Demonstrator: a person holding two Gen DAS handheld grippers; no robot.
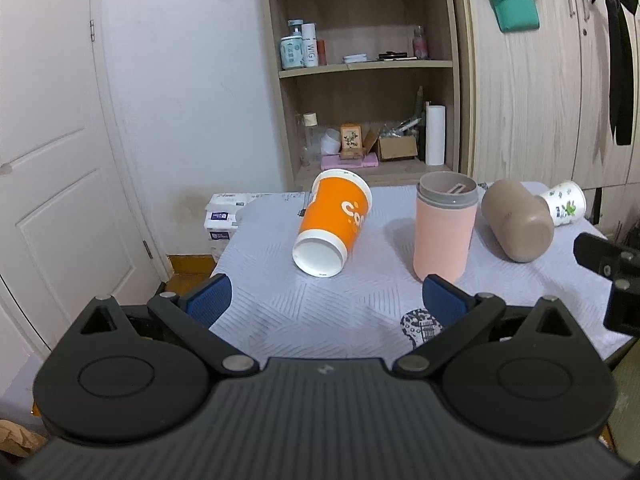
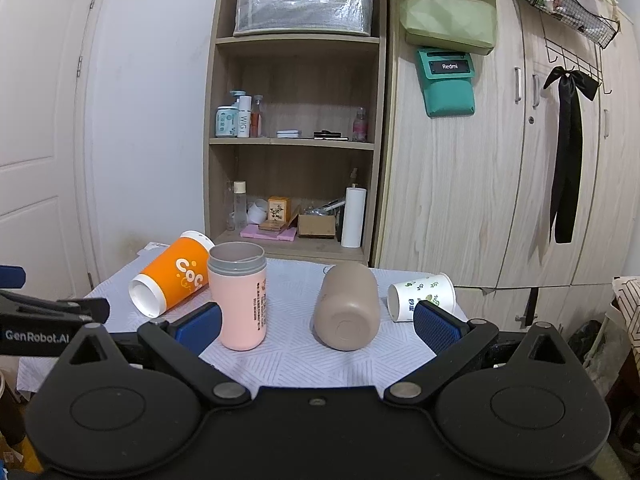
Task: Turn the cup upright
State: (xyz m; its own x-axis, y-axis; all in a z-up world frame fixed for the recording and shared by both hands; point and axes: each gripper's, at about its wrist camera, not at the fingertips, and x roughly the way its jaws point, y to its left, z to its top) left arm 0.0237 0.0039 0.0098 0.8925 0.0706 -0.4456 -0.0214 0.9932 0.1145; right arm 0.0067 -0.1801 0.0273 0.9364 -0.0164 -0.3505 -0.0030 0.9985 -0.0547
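Hovering short of the bench (image 1: 280, 312); both jaws apart, empty. Approach step: I judge the left gripper (image 1: 324, 300) must straddle the tipped orange cup (image 1: 334, 222).

A wooden shelf (image 2: 294, 140) stands beside a wardrobe (image 2: 480, 200).

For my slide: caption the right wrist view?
Open right gripper faces three tipped cups and one upright pink cup.
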